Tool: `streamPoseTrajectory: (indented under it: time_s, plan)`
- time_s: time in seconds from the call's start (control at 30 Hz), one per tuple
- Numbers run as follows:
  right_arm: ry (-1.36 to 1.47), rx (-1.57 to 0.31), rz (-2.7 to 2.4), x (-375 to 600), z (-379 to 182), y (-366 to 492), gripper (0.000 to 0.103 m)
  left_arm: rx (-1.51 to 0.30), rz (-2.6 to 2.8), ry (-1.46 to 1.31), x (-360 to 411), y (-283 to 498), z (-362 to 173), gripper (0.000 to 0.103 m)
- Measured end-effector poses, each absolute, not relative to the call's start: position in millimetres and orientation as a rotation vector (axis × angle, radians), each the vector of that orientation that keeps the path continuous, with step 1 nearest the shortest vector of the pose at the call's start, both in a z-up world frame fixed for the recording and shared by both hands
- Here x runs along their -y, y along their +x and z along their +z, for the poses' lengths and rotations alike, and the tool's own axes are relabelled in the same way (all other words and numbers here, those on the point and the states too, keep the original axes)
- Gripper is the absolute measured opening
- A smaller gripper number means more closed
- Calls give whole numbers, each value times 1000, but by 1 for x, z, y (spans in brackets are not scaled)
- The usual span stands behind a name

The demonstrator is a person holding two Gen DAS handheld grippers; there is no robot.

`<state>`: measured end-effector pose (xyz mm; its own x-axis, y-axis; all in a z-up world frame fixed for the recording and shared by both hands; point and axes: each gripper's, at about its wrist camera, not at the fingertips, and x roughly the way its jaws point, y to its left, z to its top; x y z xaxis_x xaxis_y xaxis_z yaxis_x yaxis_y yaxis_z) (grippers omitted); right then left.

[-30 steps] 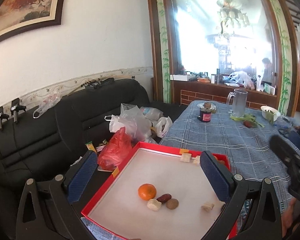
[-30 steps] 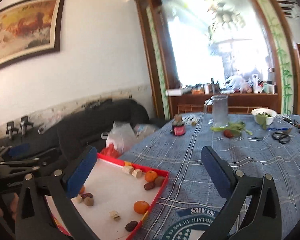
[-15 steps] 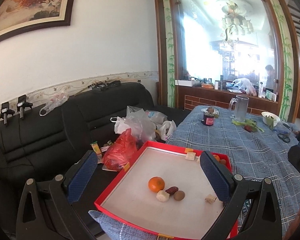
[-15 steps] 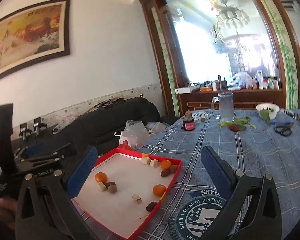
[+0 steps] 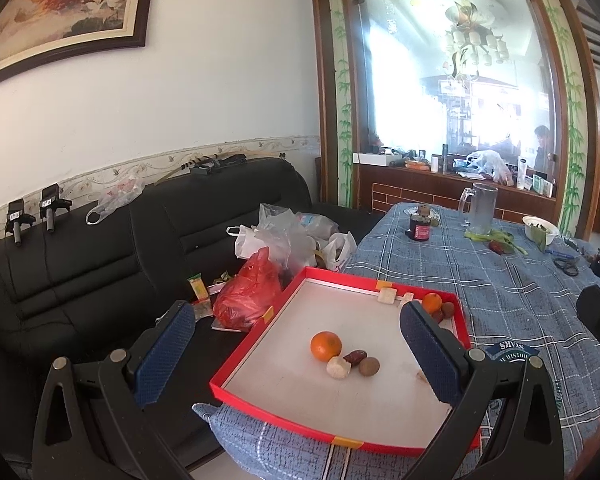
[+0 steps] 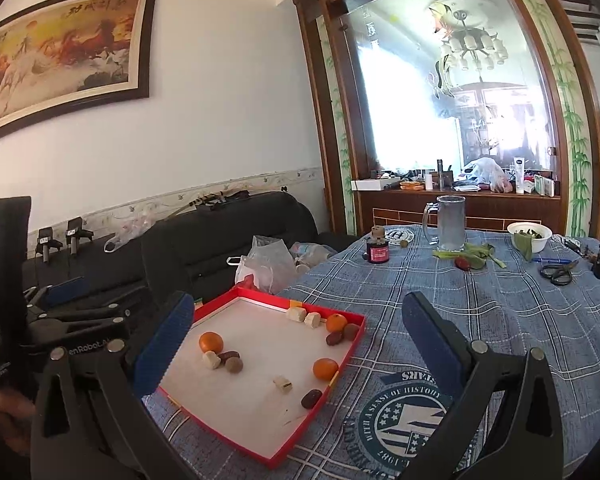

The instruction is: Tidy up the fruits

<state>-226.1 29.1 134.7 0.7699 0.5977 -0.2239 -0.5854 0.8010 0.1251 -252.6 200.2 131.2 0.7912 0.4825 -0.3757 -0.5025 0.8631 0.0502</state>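
At the left edge of the right wrist view the left gripper point(image 6: 60, 292) reads "enRobot.AI", jaws apart and empty. Centre frame, the red tray point(image 6: 342, 364) on the table point(image 6: 520, 320) holds oranges point(image 6: 211, 341), dates and pale chunks. Lower right, the cloth's seal point(image 6: 404, 420) reads "A SENSE OF HISTORY", between the right gripper point(image 6: 298, 340) jaws, spread and empty.

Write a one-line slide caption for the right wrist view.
Open right gripper above a red tray of oranges, dates and pale cubes on a blue checked tablecloth.
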Motion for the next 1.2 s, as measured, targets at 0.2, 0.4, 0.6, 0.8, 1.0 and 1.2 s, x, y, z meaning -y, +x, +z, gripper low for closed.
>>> streamPoseTrajectory:
  time_s: [0.2, 0.4, 0.6, 0.8, 1.0, 1.2]
  plan:
    - [12, -261, 644, -37, 137, -239, 103, -399, 540, -48, -201, -266, 131, 102]
    - [-50, -193, 647, -45, 142, -253, 103, -392, 574, -41, -205, -271, 132, 102]
    - [-64, -174, 652, -51, 135, -249, 103, -405, 615, -27, -210, -263, 128, 102]
    - [-83, -219, 676, -65, 129, -229, 103, -405, 643, -21, -215, -254, 126, 102]
    - [-67, -242, 668, -69, 126, -219, 103, -412, 658, -28, -224, -250, 127, 102]
    - [-70, -275, 662, -78, 122, -210, 103, -425, 651, -38, -232, -246, 124, 102]
